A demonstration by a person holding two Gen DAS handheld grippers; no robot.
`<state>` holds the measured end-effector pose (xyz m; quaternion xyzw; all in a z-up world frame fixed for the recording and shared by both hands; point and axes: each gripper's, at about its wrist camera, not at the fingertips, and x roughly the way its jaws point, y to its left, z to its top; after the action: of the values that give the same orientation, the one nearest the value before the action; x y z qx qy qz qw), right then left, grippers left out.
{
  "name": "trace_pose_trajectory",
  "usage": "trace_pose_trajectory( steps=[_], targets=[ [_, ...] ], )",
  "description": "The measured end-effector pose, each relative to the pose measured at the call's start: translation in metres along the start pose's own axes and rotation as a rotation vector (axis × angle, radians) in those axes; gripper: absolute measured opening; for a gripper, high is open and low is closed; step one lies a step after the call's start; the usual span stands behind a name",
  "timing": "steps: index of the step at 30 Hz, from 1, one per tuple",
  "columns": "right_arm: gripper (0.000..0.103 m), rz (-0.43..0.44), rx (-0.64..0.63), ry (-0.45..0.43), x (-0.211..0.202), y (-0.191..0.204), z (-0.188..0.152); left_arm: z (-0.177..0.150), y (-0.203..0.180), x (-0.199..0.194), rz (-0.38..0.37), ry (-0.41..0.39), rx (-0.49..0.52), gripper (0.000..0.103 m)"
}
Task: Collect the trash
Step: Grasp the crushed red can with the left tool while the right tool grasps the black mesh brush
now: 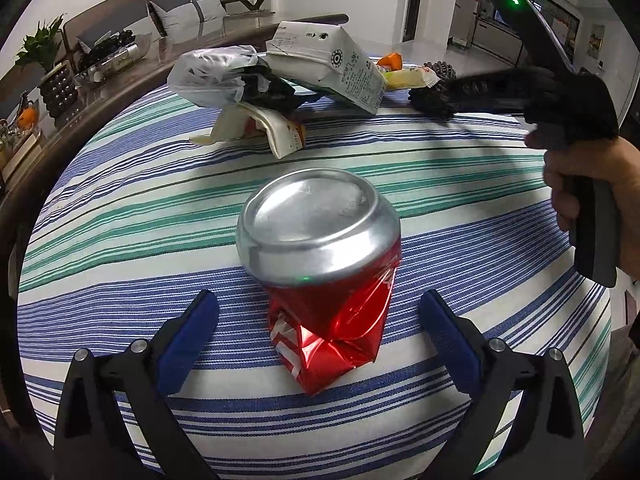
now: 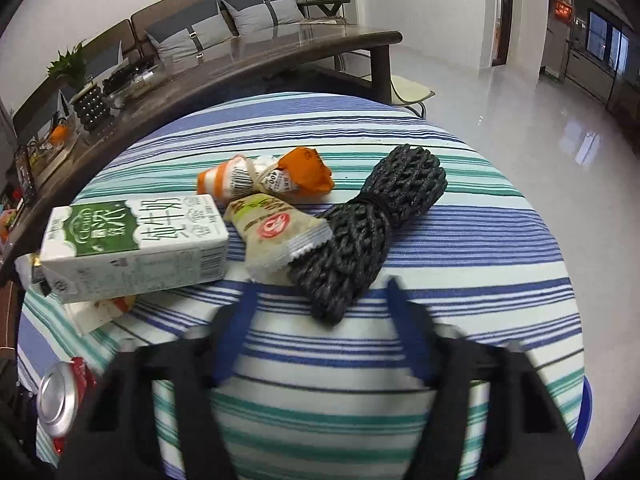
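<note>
Left wrist view: a blue-, green- and white-striped tabletop stands in a living room with a grey sofa. A crushed red aluminium can lies with its silver base pointing away – between the wide-spread fingers of the left tool, untouched.

Right wrist view: the right tool, jaws part-closed and holding nothing, sits just short of a black foam-net bundle that runs diagonally away to the right.

Right gripper: motion-blurred, fingertip edges unclear. Can: partly cut off by gripper body in right view. Wrapper: partly hidden under carton. Carton print: unreadable in left view.
</note>
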<state>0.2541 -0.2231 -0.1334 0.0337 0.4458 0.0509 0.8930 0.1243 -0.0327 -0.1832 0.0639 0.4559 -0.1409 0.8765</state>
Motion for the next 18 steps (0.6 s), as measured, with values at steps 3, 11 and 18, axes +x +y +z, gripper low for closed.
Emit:
trace_pose_trajectory(
  steps=[3,11,18],
  targets=[
    [0.023,-0.033,-0.038,-0.019,-0.01,-0.007,-0.009,0.0,0.0,0.0,-0.001,0.0,-0.001,0.099],
    [0.023,0.202,-0.208,0.049,-0.081,-0.023,-0.066,0.0,0.0,0.0,0.0,0.0,0.0,0.099],
    [0.023,0.209,-0.316,0.164,-0.107,-0.032,-0.115,-0.001,0.002,-0.001,-0.014,-0.001,0.005,0.099]
  ],
)
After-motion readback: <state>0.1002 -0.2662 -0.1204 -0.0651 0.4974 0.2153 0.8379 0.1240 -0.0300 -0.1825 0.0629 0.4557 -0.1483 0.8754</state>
